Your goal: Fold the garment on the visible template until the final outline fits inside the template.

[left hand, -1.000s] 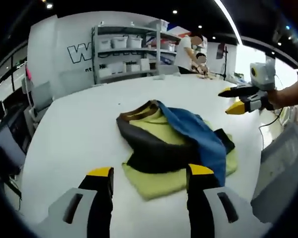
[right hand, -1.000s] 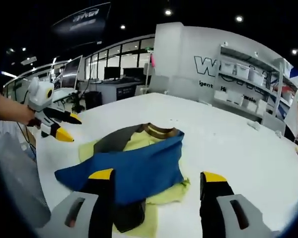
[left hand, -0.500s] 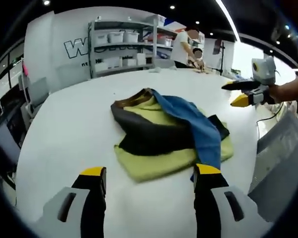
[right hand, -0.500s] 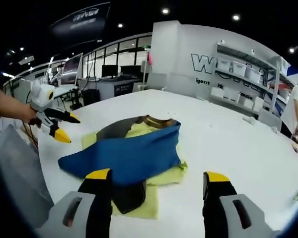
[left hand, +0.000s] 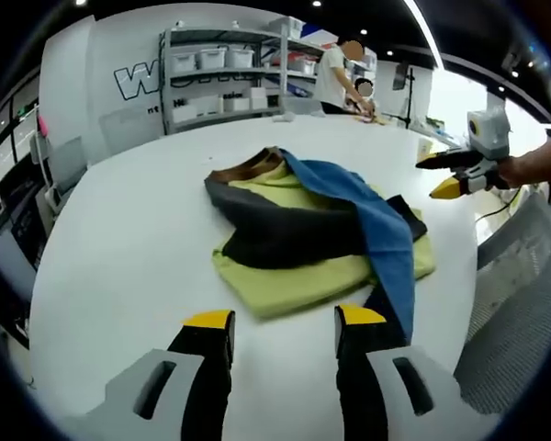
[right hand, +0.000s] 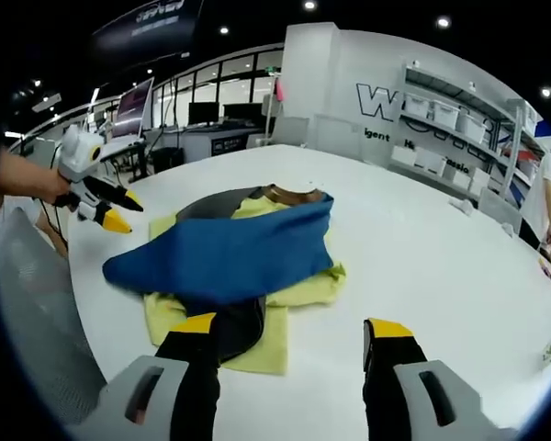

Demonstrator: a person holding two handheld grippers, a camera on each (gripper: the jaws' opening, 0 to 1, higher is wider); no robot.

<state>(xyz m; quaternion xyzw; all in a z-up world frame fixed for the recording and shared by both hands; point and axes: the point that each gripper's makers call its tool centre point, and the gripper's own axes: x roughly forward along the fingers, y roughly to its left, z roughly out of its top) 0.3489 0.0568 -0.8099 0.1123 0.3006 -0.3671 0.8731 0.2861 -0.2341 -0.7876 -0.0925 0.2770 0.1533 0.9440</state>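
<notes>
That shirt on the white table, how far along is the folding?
Partly done: the shirt lies bunched on the table, its dark and blue sleeves crossed over the yellow-green body. Nothing is in hand: the left gripper and right gripper hover open, clear of the cloth. Left: neater folds into a compact shape. I can't make out any template outline.

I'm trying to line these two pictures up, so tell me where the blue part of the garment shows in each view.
Left gripper view: the blue part runs from the collar at centre down toward lower right, over the dark sleeve.
Right gripper view: the blue part spreads across centre-left, over the yellow-green body.
Shared landmark: the brown collar, at the garment's far end in both.
</notes>
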